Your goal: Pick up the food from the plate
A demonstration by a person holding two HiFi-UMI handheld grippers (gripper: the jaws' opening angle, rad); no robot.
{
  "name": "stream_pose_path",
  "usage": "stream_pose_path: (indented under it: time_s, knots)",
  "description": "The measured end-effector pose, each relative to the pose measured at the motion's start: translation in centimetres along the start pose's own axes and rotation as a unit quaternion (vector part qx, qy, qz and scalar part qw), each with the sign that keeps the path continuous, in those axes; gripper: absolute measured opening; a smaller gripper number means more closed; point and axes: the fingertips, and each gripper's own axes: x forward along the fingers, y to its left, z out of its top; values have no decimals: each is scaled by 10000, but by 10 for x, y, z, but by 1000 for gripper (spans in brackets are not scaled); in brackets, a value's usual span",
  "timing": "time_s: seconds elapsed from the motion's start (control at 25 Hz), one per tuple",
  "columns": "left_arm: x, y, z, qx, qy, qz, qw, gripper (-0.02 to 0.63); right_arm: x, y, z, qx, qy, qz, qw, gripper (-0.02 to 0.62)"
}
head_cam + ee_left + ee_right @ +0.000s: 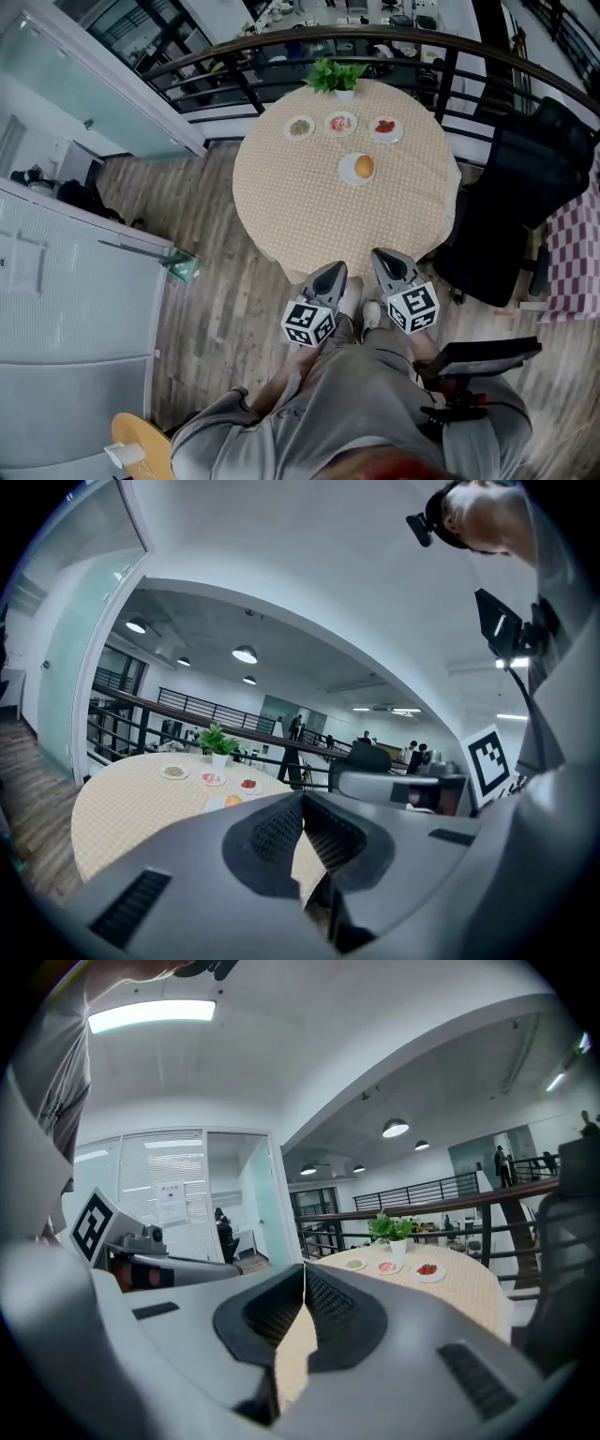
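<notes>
Progress nil: golden round bun untouched on small white plate, mid beige checked round table. I read left gripper, right gripper clenched, empty, at near edge. Reach, grasp, lift outstanding.

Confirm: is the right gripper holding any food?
No, the right gripper has its jaws shut with nothing between them; the orange food sits on its white plate.

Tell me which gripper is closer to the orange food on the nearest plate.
Right, narrowly. The right gripper sits at the near edge of the table, just right of the food; the left gripper is slightly farther back and to its left.
</notes>
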Motion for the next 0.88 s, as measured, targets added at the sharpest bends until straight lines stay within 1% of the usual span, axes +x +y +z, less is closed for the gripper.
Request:
stream_pose_path:
  time_s: [0.12,0.24,0.44,0.56,0.64,0.76,0.88]
  knots:
    - [1,6,-9,33,155,-2,9999,11,3,-4,1,27,-42,-50,10000,14]
    - [8,11,-5,31,128,-37,9999,11,7,-12,12,-68,-126,-170,9998,15]
    - [14,11,33,78,-261,-191,9994,11,7,-13,54,-382,-397,-339,9979,14]
    - [18,16,57,248,-506,-385,9977,11,7,-17,85,-603,-676,-472,9948,14]
    - [15,23,67,396,-642,-455,9961,11,7,-20,98,-676,-805,-578,9928,14]
    - [7,37,75,454,-831,-389,9947,11,9,-24,107,-705,-861,-740,9910,14]
    - [-4,55,70,238,-891,-153,9956,11,12,-21,105,-710,-787,-775,9913,15]
